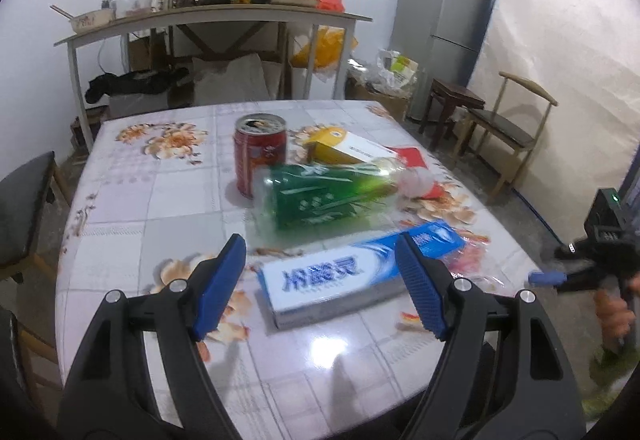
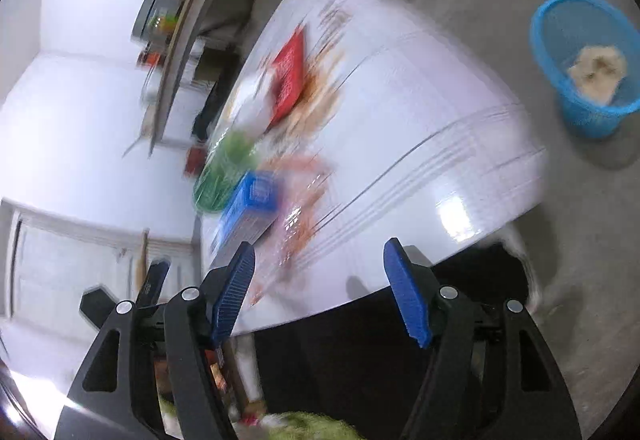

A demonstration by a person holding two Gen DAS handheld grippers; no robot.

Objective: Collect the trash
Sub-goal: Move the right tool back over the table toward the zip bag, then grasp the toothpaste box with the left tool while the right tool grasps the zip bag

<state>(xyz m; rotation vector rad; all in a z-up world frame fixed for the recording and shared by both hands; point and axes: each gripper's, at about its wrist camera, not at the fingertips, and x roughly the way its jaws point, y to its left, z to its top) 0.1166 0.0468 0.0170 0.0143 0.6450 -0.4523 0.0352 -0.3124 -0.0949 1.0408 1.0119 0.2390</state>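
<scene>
1. Your left gripper point(image 1: 320, 280) stands wide open above the toothpaste box point(image 1: 352, 276); bare tabletop point(image 1: 132, 200) lies to its left.
2. Beyond the box, the green bottle point(image 1: 320, 196), red can point(image 1: 260, 156) and yellow box point(image 1: 344, 148) crowd together.
3. The blue basket point(image 2: 584, 64) sits on open floor.

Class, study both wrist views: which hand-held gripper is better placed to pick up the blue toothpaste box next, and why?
Probably the left. The left hand-held gripper is open, with the toothpaste box lying between its fingers. The right hand-held gripper is open too, but sits off the table's edge, its view blurred.
</scene>
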